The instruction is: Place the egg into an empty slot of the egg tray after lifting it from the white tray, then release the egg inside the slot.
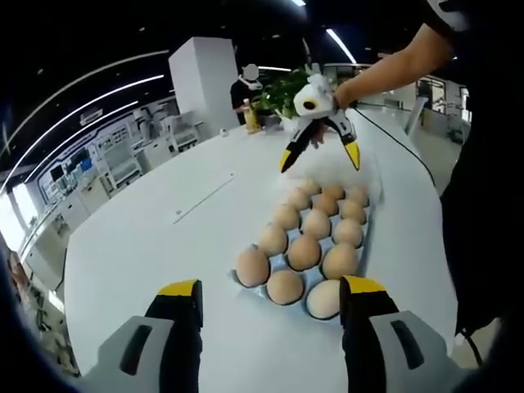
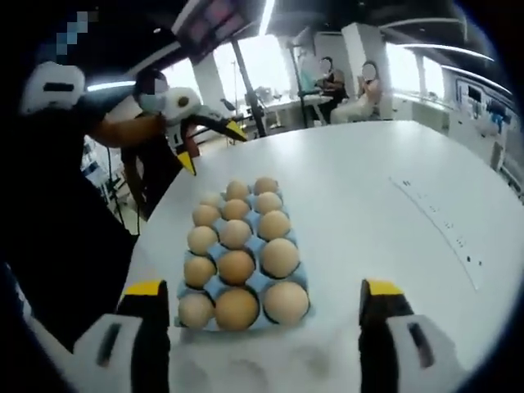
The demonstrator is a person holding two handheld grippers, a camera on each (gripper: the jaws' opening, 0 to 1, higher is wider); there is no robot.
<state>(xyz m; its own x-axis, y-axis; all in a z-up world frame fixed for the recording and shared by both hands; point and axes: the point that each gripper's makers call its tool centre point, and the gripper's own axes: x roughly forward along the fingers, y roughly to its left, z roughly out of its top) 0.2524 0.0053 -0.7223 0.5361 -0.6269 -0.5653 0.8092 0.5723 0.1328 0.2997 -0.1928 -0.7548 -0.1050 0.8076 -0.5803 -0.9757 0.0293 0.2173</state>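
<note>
Nearest, the left hand-held gripper (image 1: 270, 307) is held released and empty just short of the blue egg tray (image 1: 364, 237) on the white worktop (image 1: 139, 246). Beyond the tray, the right hand-held gripper (image 1: 321, 155) is raised, jaws spread, nothing grasped. Every visible slot is seen filled with eggs (image 1: 304, 252); an empty slot and a loose egg must be located first.

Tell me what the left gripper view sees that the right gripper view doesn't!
Left gripper view: a green plant and a white pillar beyond the table's far end.

Right gripper view: seated people at another table, bright windows behind them.

Both: the blue egg tray full of eggs on the white table, and each open hand-held gripper, empty, facing the other.
</note>
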